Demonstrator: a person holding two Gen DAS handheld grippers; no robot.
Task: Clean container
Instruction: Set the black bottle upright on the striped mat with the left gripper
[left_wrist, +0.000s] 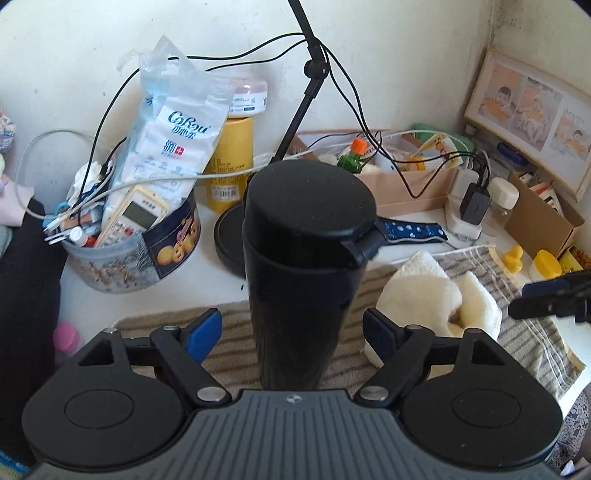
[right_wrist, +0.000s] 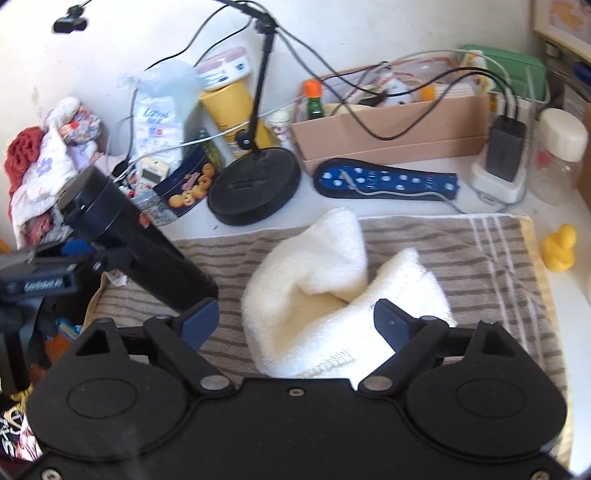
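Observation:
A tall black lidded container (left_wrist: 303, 266) stands on a striped brown towel (left_wrist: 236, 350). My left gripper (left_wrist: 291, 332) is open, its blue fingers on either side of the container's lower body with gaps on both sides. The container also shows at the left of the right wrist view (right_wrist: 140, 240), with the left gripper (right_wrist: 40, 277) beside it. A white cloth (right_wrist: 325, 288) lies crumpled on the striped towel (right_wrist: 480, 266). My right gripper (right_wrist: 295, 325) is open just above the cloth, fingers on either side of its near end. The cloth also shows in the left wrist view (left_wrist: 436, 295).
A cookie tin (left_wrist: 147, 247) full of clutter stands back left, a black lamp base (right_wrist: 255, 188) behind the towel, and a cardboard box (right_wrist: 388, 133) with cables back right. A blue dotted strap (right_wrist: 384, 181), chargers (right_wrist: 502, 155) and a yellow duck (right_wrist: 559, 247) lie nearby.

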